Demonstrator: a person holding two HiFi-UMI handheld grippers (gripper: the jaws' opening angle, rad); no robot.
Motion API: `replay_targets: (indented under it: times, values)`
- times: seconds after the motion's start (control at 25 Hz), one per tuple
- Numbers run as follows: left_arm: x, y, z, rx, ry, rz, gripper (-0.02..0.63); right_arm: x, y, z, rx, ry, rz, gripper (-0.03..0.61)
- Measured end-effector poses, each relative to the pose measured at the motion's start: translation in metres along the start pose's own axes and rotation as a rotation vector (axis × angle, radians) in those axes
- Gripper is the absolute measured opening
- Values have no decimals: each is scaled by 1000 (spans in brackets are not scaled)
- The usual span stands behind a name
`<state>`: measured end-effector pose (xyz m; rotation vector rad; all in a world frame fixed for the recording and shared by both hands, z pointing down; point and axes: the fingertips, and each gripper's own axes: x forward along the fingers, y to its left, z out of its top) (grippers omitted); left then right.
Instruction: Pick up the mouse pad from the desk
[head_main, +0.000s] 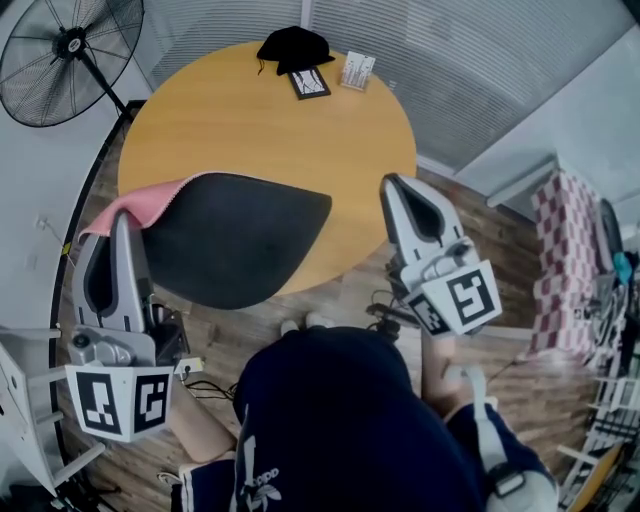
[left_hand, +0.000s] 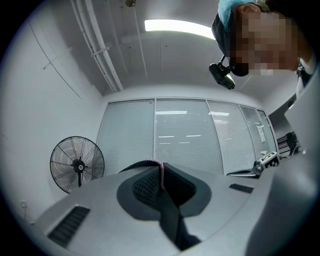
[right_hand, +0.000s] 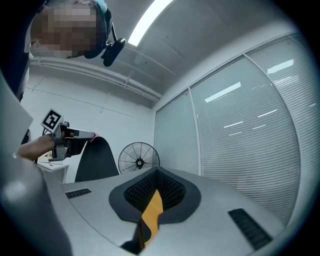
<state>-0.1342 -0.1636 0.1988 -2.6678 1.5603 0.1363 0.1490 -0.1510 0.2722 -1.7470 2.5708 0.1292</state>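
Left gripper (head_main: 120, 222) is clamped on the pad (head_main: 235, 235). Its jaws are pressed onto one corner, and the pad's pink edge runs right through the slit between them. The pad is black on top and pink underneath, with the pink showing where it folds over by the jaw tips. It hangs from that one corner out over the near left rim of the table (head_main: 270, 130), partly over the floor. From the right gripper's side it stands nearly upright under the left gripper. Can't tell whether its lower edge touches the table.

Right gripper (head_main: 392, 183) is held level at the table's near right edge, well apart from the pad. Its tips are drawn together with nothing held. Only a sliver of orange table top shows through the slit behind them.

Both grippers are in the person's hands, with the marker cubes toward the body. The person stands at the near edge of the table in dark shorts (head_main: 330, 420).

At the far side of the table there's a black cap (head_main: 293, 47). A small dark-framed card (head_main: 309, 82) lies just in front of it, and a white card stand (head_main: 357, 70) is beside that. None of these are near the pad.

A floor fan (head_main: 70, 55) stands off the table's far left, by the blinds. A checked cloth (head_main: 565, 250) hangs at the right side of the room.
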Motion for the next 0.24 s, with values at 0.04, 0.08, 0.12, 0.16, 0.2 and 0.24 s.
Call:
replay_targets:
  times: [0.04, 0.08, 0.12, 0.16, 0.2, 0.24]
  values:
    - [1, -1, 1, 0, -2, -2, 20, 0, -1, 1, -1, -1, -1, 2]
    - [1, -2, 1, 0, -3, -4, 20, -1, -2, 1, -2, -1, -1, 2]
    - [2, -3, 0, 0, -3, -5, 20, -1, -3, 1, -3, 0, -2, 2]
    - [2, -4, 0, 0, -1, -6, 20, -2, -3, 0, -3, 2, -3, 2]
    - [3, -4, -1, 0, 1, -7, 20, -3, -4, -1, -3, 5, -3, 2]
    - [3, -5, -1, -1, 2, -8, 20, -3, -4, -2, -3, 7, -4, 2]
